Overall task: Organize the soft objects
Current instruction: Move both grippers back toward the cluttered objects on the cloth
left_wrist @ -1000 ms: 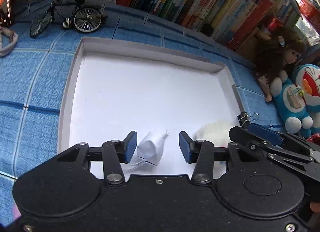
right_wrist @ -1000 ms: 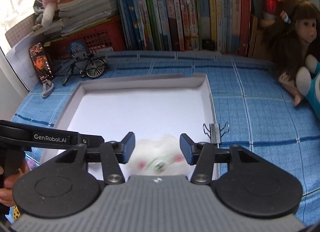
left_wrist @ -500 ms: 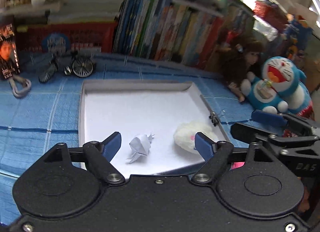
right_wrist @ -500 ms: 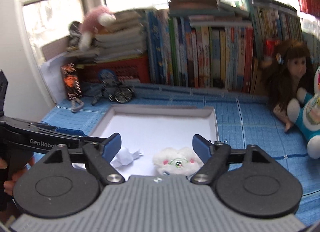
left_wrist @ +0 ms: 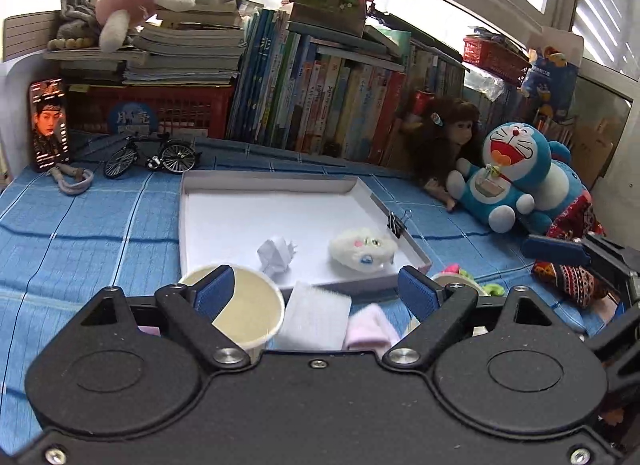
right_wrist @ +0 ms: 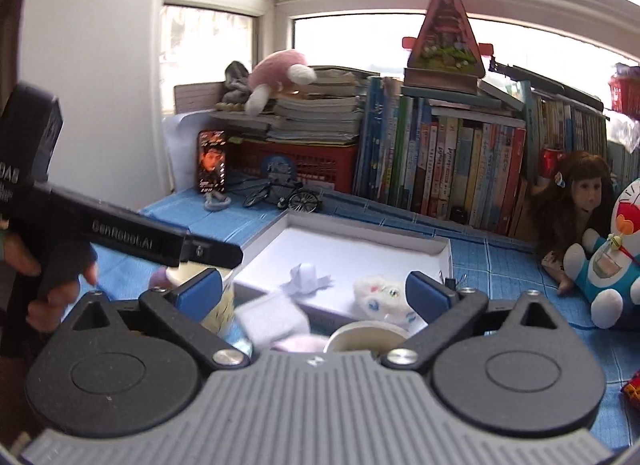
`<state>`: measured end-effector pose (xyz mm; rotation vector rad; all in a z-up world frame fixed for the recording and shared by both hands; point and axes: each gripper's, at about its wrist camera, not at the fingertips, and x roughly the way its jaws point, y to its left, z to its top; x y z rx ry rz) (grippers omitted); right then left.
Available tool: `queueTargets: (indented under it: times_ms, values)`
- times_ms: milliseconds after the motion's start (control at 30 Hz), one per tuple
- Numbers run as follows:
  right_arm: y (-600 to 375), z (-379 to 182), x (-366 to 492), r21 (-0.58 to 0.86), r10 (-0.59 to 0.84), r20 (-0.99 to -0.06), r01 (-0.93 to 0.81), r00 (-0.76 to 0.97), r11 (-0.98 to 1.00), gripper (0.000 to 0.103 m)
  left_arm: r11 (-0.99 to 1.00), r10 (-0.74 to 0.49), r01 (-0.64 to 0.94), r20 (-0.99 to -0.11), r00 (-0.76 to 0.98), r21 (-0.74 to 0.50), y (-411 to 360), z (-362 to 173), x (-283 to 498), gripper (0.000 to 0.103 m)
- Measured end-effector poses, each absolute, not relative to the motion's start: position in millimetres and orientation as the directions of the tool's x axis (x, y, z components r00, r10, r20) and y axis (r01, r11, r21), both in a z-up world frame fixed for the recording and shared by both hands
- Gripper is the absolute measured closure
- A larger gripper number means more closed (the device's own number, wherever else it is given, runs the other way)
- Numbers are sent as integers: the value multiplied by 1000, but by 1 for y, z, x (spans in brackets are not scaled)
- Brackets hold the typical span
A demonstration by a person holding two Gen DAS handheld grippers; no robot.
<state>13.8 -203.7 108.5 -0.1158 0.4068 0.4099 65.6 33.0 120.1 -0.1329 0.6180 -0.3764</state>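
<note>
A white tray (left_wrist: 280, 188) lies on the blue cloth. Inside it rest a crumpled white paper (left_wrist: 276, 253) and a fluffy white plush (left_wrist: 362, 251), both untouched. My left gripper (left_wrist: 316, 291) hangs back from the tray's near edge, its jaws opening, nothing gripped. Below it are a paper cup (left_wrist: 248, 307), a white cloth (left_wrist: 316, 315) and a pink sock (left_wrist: 370, 329). My right gripper (right_wrist: 313, 292) is also opening and holds nothing. From there the paper (right_wrist: 306, 277), the plush (right_wrist: 378, 295) and the white cloth (right_wrist: 272, 321) lie ahead.
A doll (left_wrist: 444, 137) and a blue cat plush (left_wrist: 508, 177) sit at the right. Books (left_wrist: 328, 105) line the back, with a model bicycle (left_wrist: 152, 157) before them. A binder clip (left_wrist: 398, 223) grips the tray's right wall. A hand (right_wrist: 52, 277) holds the left gripper.
Both grippers let go, the left of the paper and the right of the plush, opened wide and pulled back and up from the tray. The cup and cloths came into view.
</note>
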Motion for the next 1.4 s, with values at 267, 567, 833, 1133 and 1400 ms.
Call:
queueTargets:
  times_ms: [267,567,833,1133,1400]
  values:
    - [-194,77,-23,-61,354,-411,-413,840,909,0,936,-349,268,-530,773,-227,45,98,26,13]
    - [-191,54,-45,-37,347,-398,-393,849,919,0,957,-288,230,-496,819,-176,50,82,-7,8]
    - [-187,33,-58,-51,327,-414,-380,850,923,0,969,-246,204,-509,825,-139,51,65,-21,7]
    - [-178,11,-68,-84,353,-482,-444,802,892,0,985,-172,128,-526,833,-120,67,52,-20,7]
    - [-159,-15,-74,-276,261,-556,-472,789,838,0,992,-119,75,-536,836,-104,79,45,-18,7]
